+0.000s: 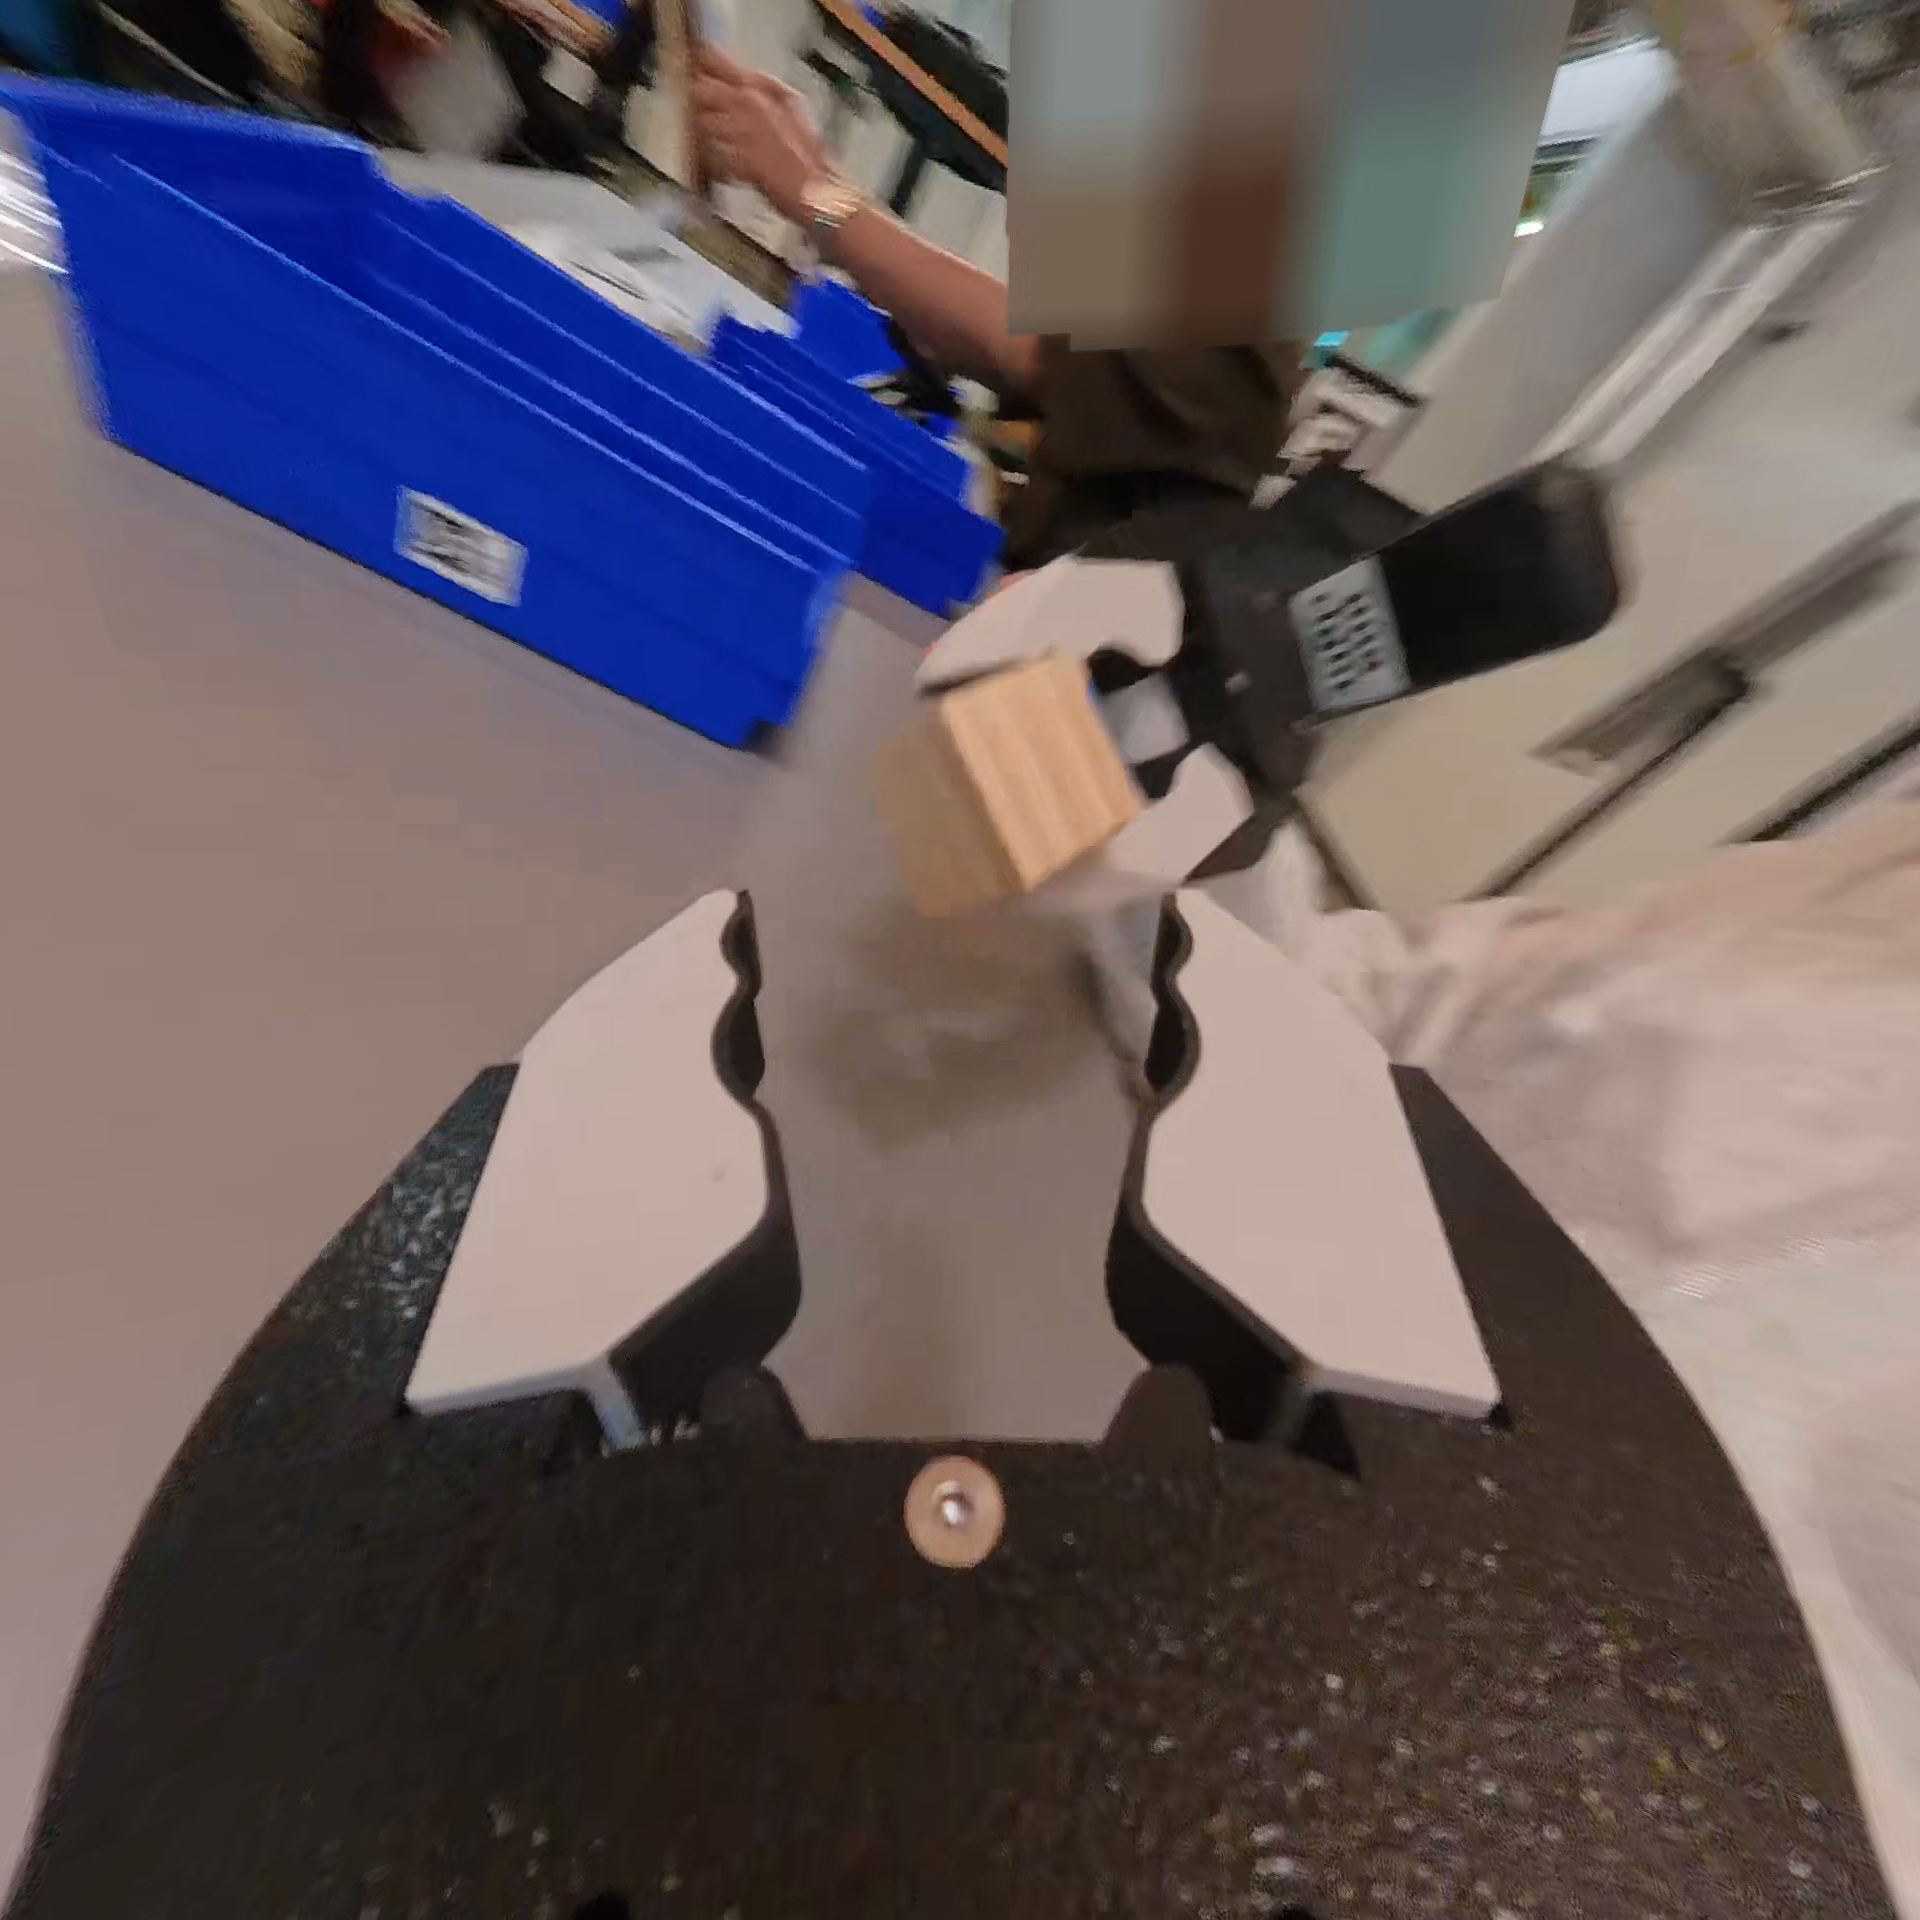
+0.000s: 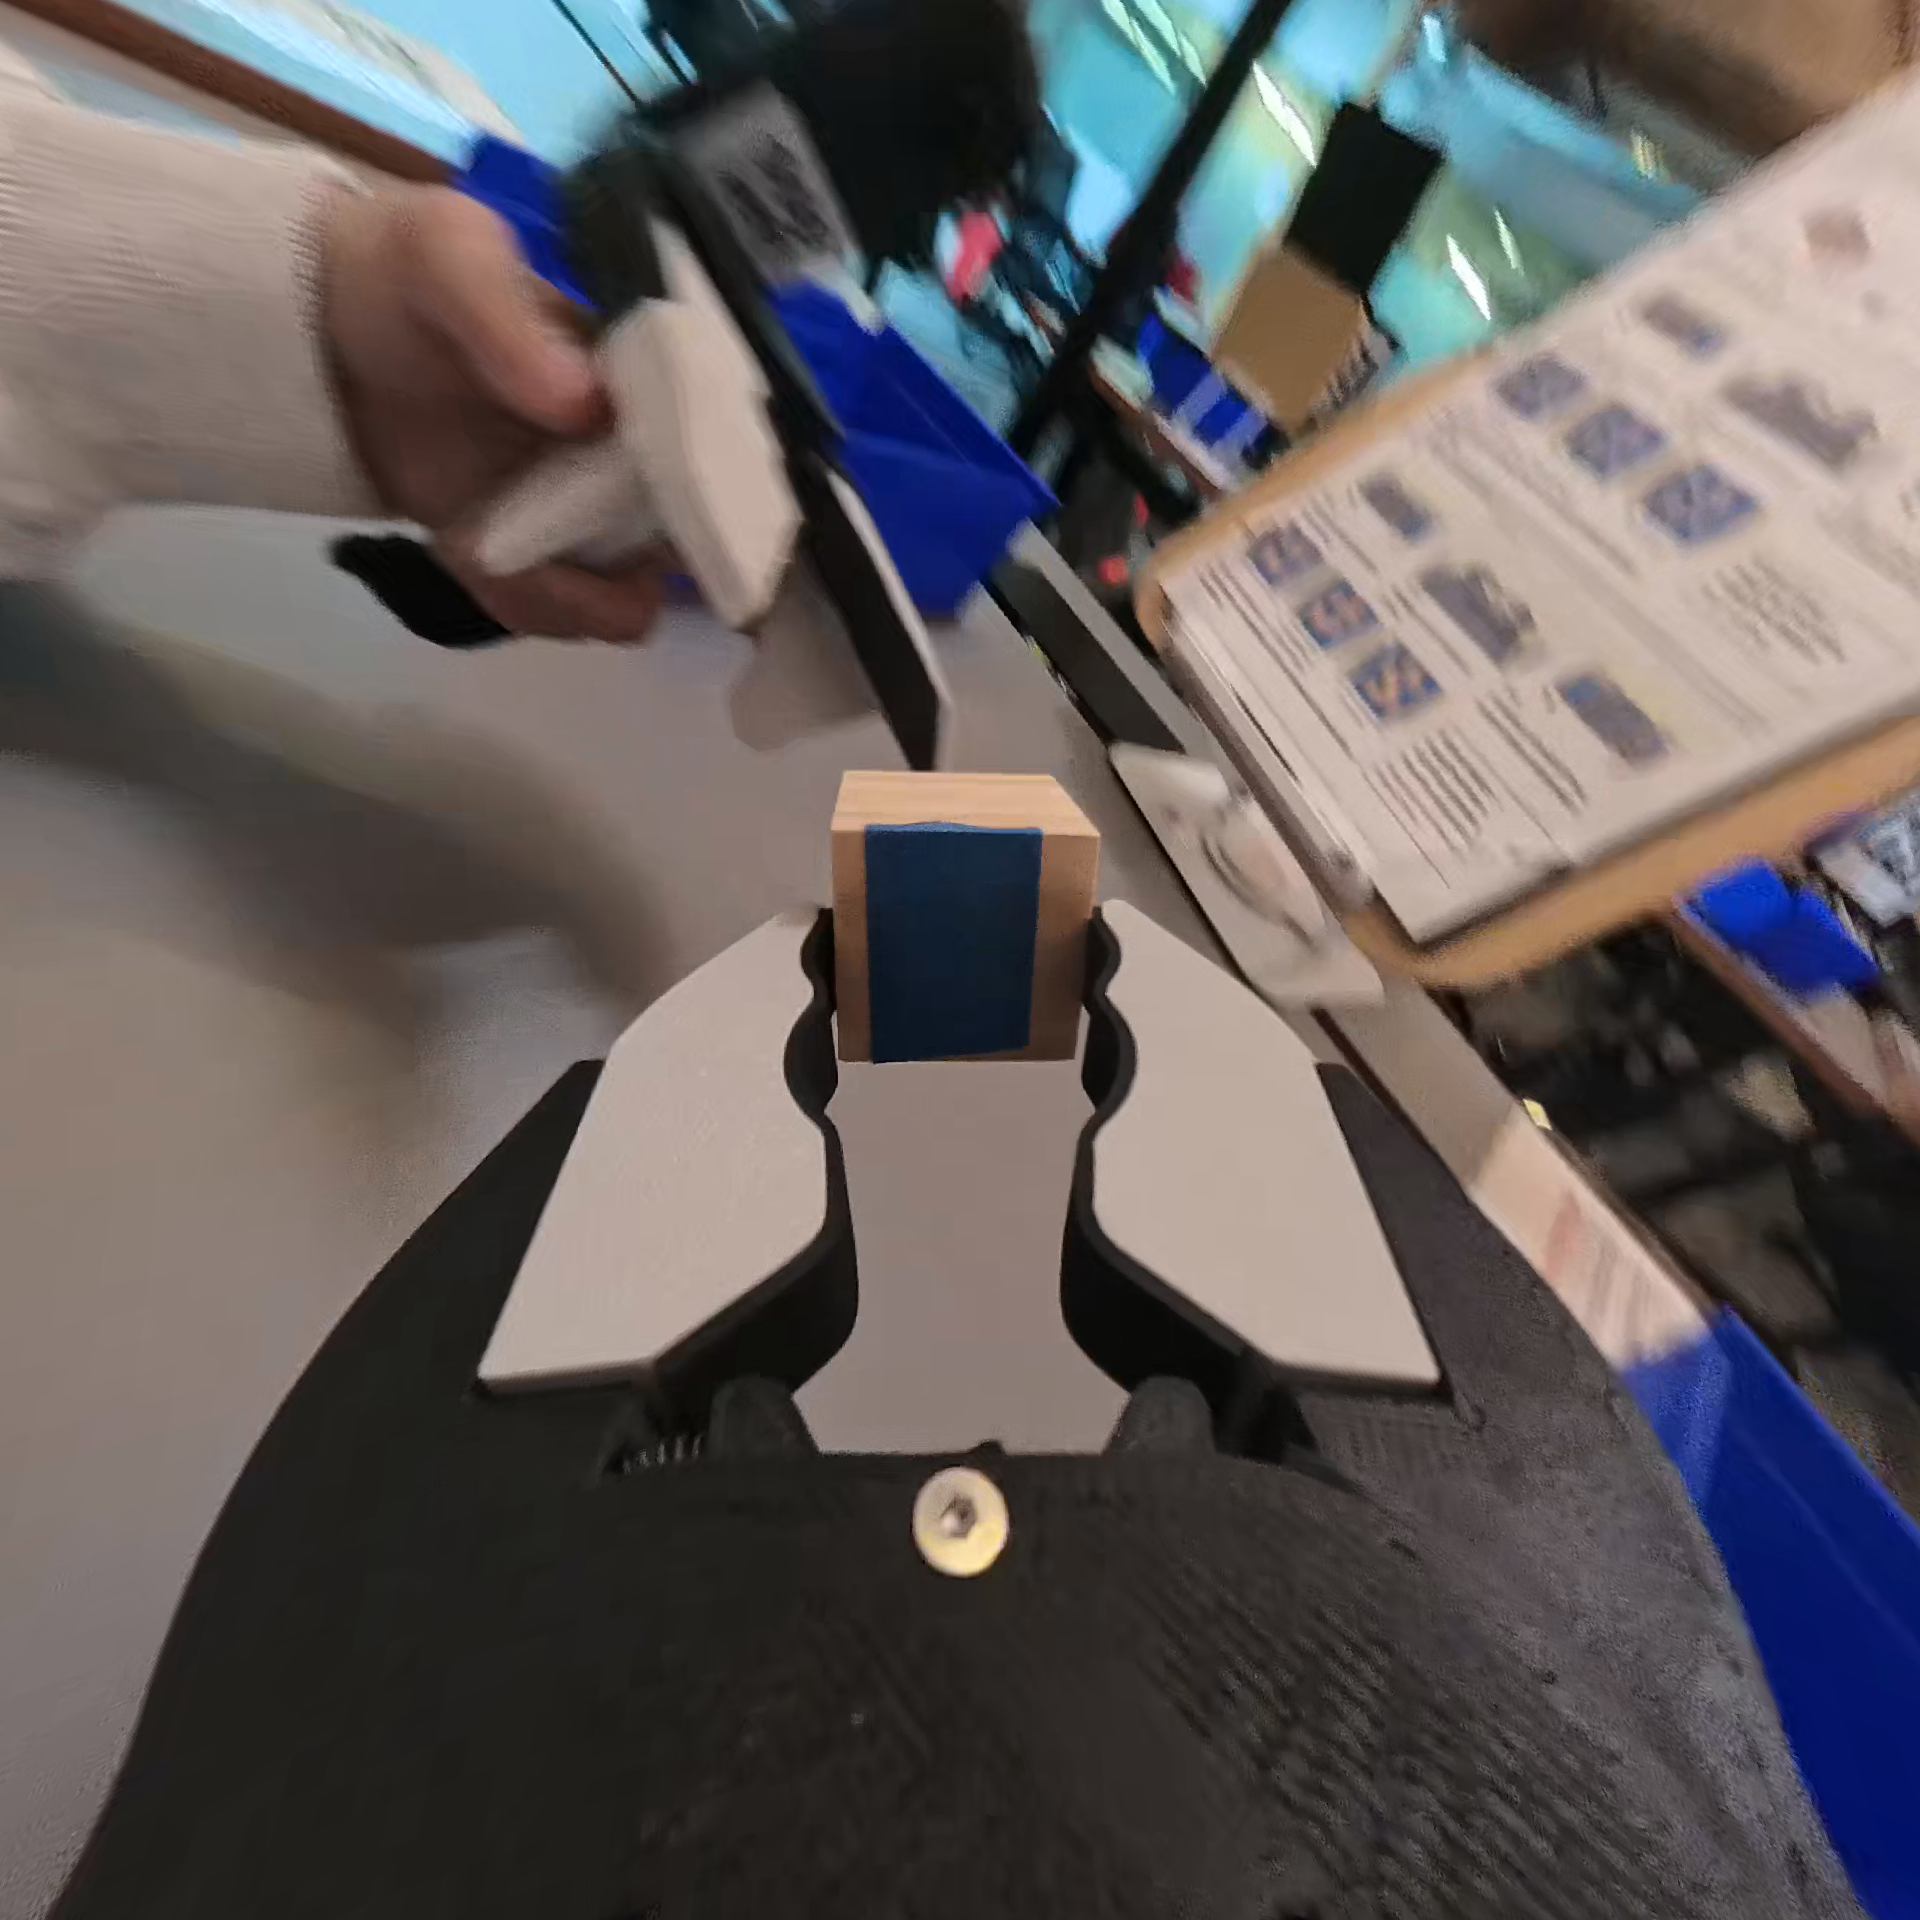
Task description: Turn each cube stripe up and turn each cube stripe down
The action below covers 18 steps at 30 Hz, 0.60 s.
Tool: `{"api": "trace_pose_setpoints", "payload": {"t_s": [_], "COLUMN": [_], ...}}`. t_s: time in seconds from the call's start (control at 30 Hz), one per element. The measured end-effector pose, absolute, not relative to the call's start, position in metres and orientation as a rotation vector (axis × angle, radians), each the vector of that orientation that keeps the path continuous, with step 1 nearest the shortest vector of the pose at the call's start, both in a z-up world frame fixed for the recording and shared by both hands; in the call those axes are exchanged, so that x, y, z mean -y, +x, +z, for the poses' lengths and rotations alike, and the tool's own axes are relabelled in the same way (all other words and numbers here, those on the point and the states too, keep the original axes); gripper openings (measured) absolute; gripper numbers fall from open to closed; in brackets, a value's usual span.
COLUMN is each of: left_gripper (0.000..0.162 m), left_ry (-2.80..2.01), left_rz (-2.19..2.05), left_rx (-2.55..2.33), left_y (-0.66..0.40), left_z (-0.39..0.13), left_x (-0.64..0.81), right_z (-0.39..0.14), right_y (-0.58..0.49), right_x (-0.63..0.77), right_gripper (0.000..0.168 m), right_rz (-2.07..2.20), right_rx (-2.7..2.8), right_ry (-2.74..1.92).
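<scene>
My right gripper (image 2: 961, 920) is shut on a wooden cube (image 2: 954, 940) and holds it above the grey table (image 2: 260, 1091). The cube's blue stripe (image 2: 951, 945) faces the right wrist camera. In the left wrist view the same cube (image 1: 1003, 790) shows only plain wood faces, tilted, between the right gripper's white fingers (image 1: 1070, 618). My left gripper (image 1: 958, 925) is open and empty, just below and in front of that cube. A hand (image 2: 447, 416) holds the left gripper at the upper left of the right wrist view.
Blue plastic bins (image 1: 468, 416) stand on the table's far left. A person's arm (image 1: 883, 260) reaches over them. A clipboard with printed sheets (image 2: 1558, 623) hangs in at the right. The table edge (image 2: 1455, 1091) runs along the right.
</scene>
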<state>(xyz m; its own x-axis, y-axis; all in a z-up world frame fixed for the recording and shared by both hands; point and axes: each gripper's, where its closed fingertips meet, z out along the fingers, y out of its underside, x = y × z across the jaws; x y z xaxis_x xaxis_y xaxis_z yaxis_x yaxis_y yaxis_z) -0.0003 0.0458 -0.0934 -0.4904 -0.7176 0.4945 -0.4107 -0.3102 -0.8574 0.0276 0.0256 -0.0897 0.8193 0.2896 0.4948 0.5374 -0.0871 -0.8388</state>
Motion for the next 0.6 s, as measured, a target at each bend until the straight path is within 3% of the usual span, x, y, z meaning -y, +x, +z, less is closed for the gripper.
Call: {"api": "trace_pose_setpoints", "payload": {"t_s": [0.27, 0.6], "left_gripper": [0.074, 0.071], "left_ry": [-1.376, -1.329], "left_rz": [-1.370, -1.212], "left_rx": [-1.530, -1.580], "left_y": [0.020, 0.023], "left_z": [-0.124, -0.145], "left_x": [-0.085, -0.081], "right_z": [-0.069, -0.138], "right_y": [0.216, 0.326], "right_x": [0.053, 0.109], "right_gripper": [0.046, 0.045], "right_rz": [-0.456, -0.285], "right_rx": [0.065, -0.390], "right_ry": [-2.173, -2.695]}}
